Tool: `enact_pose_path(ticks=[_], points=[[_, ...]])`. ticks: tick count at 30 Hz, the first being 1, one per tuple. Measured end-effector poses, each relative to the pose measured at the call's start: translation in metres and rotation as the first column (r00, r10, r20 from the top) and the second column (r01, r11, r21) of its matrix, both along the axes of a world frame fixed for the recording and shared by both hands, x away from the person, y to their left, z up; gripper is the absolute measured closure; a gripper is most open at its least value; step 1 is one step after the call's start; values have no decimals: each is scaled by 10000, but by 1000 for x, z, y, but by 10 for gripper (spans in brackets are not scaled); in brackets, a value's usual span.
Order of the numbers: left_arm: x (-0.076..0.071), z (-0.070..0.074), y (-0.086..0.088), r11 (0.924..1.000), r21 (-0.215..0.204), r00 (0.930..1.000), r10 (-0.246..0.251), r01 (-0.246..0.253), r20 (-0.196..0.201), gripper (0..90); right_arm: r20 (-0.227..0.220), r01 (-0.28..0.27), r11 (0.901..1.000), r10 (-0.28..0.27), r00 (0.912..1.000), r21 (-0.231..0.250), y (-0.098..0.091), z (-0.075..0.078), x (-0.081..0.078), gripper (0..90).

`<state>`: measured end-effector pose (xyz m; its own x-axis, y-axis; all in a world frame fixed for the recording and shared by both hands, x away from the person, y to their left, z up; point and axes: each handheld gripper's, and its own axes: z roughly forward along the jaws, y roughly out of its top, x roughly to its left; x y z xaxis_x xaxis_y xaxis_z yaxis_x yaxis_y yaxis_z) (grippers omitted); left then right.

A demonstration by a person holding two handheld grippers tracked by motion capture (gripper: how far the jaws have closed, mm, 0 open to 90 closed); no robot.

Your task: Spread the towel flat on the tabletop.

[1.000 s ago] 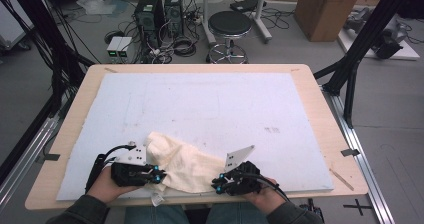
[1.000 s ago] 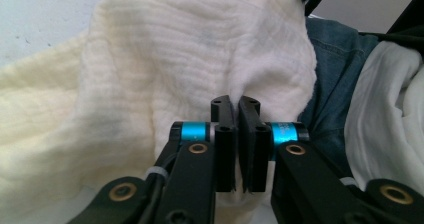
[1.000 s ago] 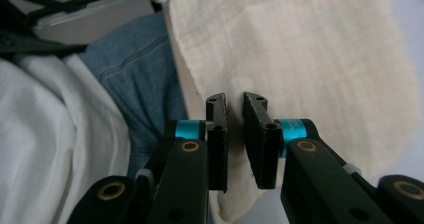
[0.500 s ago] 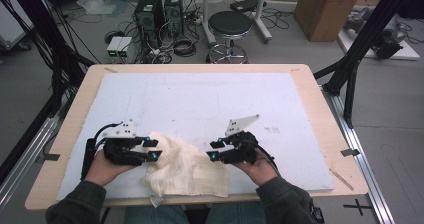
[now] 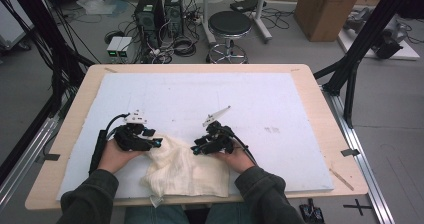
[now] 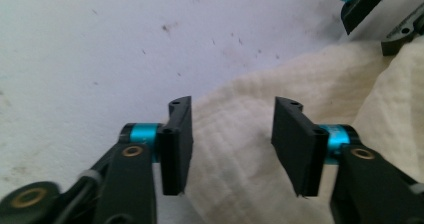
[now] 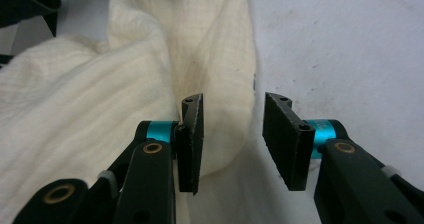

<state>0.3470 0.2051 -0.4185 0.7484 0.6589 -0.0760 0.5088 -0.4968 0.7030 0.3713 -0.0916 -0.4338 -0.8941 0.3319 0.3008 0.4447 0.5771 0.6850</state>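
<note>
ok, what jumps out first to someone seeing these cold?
The crumpled cream cloth at the near edge of the white mat, hanging slightly over it. The left gripper and right gripper flank its far side, jaws just opened, apart and gripping nothing, with cloth lying between them. Behind the table, a black stool and a cardboard box stand on the floor.

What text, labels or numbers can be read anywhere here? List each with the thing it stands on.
None can be read.
Cardboard box: a dark mark on its top flap, too blurred to read.
Cloth, white mat and computer towers: no lettering visible.
</note>
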Motion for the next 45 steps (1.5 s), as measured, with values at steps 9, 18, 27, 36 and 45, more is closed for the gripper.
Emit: enact_pose_path(ticks=[9,18,27,36,45], points=[[-6,-7,-4,9974,623,9992,-375,363,171,866,2,428,9989,-428,9991,-171,3,-4,5,665],[-15,11,14,9977,-663,9921,230,-149,1235,876,-253,254,9996,-258,9993,-129,3,-4,4,635],[-20,14,9,9968,-801,9881,55,69,1534,876,-212,-224,9993,218,9995,-288,9,-5,1,864],[-21,18,-2,9917,-1260,9862,-62,273,1652,877,725,373,9987,-346,9968,-359,-23,28,-4,868],[-9,14,-23,9976,-672,9874,263,-159,1563,877,1774,2139,9732,-1966,9643,-839,-36,39,21,806]])
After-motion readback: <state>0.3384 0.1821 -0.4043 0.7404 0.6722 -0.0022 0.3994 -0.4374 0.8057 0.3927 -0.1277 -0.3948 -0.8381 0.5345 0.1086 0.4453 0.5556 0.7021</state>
